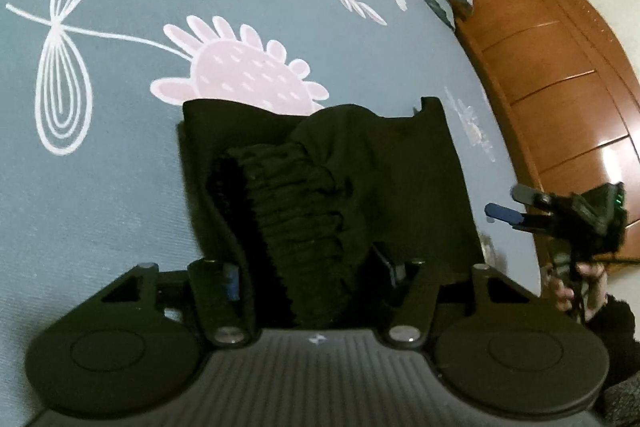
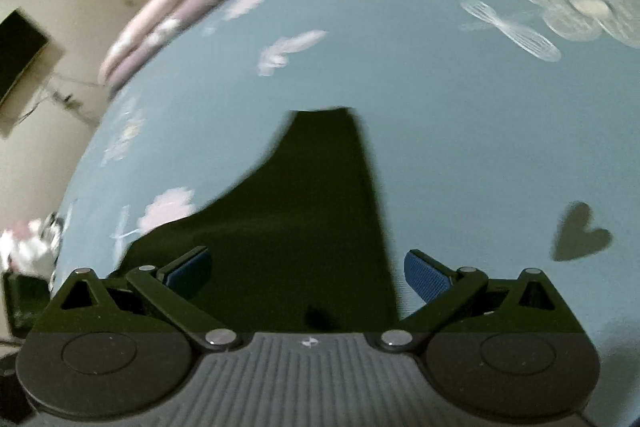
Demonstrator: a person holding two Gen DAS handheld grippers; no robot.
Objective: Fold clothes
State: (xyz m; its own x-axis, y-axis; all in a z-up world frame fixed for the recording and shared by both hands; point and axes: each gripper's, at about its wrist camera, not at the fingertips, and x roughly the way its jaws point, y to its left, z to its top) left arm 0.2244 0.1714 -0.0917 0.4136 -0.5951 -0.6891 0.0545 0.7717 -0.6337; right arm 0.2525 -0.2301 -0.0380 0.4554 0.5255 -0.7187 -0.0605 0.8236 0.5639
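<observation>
Left hand-held gripper (image 1: 314,273) clamped on black garment (image 1: 328,187) hiding its pads, right hand-held gripper (image 2: 308,273) open, blurred bedsheet (image 2: 440,107)

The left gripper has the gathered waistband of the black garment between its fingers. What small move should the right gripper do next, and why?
Probably lower the right gripper onto the flat black cloth garment and close on its edge. Its jaws stand open with nothing pinched, hovering above the garment on the blue flower-printed bedsheet, while the left gripper has the ruffled elastic waistband bunched between its fingers. A fold likely needs both sides held.
</observation>
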